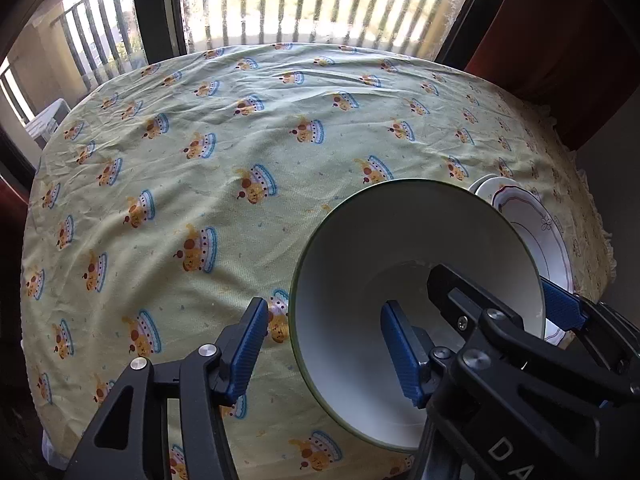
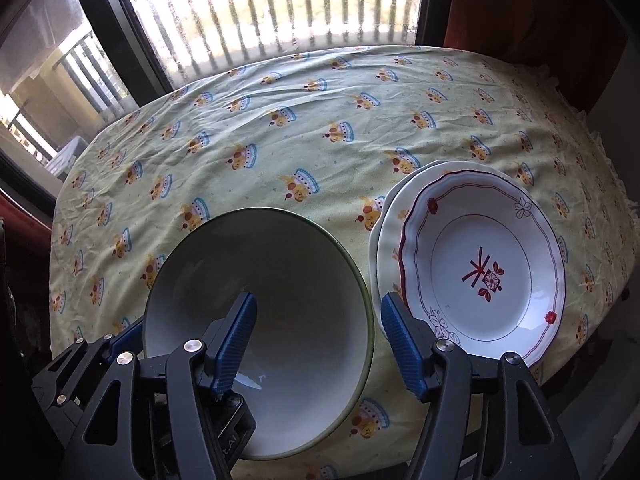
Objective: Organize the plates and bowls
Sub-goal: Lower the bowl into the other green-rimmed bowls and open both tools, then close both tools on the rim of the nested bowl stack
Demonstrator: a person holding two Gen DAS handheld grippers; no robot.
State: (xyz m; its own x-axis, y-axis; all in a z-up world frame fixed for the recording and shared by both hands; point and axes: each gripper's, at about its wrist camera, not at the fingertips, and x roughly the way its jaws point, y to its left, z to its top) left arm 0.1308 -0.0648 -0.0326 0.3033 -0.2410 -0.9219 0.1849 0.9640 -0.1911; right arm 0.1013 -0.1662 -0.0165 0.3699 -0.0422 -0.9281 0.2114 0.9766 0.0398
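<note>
A white bowl (image 1: pixel 360 260) with a thin green rim sits on the tablecloth near the table's front edge. My left gripper (image 1: pixel 325 304) straddles its left rim: one blue pad is outside and one inside, and neither presses on the wall. My right gripper (image 2: pixel 319 298) straddles the right rim of the bowl (image 2: pixel 280 272) the same way, open. It also shows in the left wrist view as the right gripper (image 1: pixel 500 292). Just right of the bowl lies a stack of plates (image 2: pixel 480 264); the top one is white with a red flower pattern.
A pale yellow-green tablecloth (image 1: pixel 200 160) printed with small cartoon figures covers the round table. The plates (image 1: pixel 532 224) lie close to the table's right edge. Beyond the far edge are a window with railings (image 2: pixel 280 12) and a red curtain (image 2: pixel 520 8).
</note>
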